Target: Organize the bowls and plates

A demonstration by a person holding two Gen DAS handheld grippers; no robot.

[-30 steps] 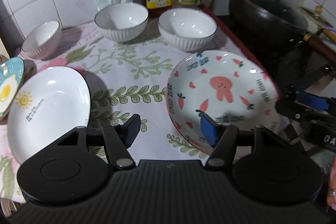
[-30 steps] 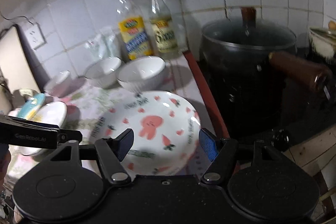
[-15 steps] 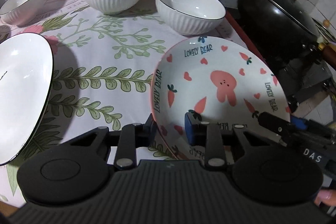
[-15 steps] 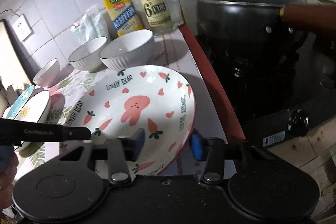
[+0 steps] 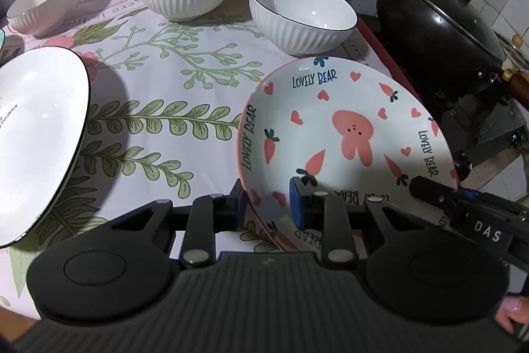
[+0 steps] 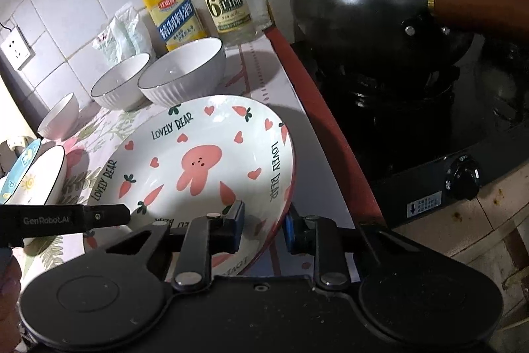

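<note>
Both tools, left (image 5: 269, 204) and right (image 6: 263, 225), clamp the white rabbit-and-carrot "LOVELY BEAR" plate's (image 5: 344, 128) pink rim.

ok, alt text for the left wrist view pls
The left gripper is shut on the near rim of the rabbit plate, which sits on a floral tablecloth. Behind it stand three white bowls, with a black wok to the right.

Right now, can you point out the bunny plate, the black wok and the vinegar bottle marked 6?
bunny plate (image 5: 353, 134): left wrist view, on the pink bunny at its centre.
black wok (image 6: 367, 12): right wrist view, on its dark side wall.
vinegar bottle (image 6: 226, 5): right wrist view, on its label.
</note>
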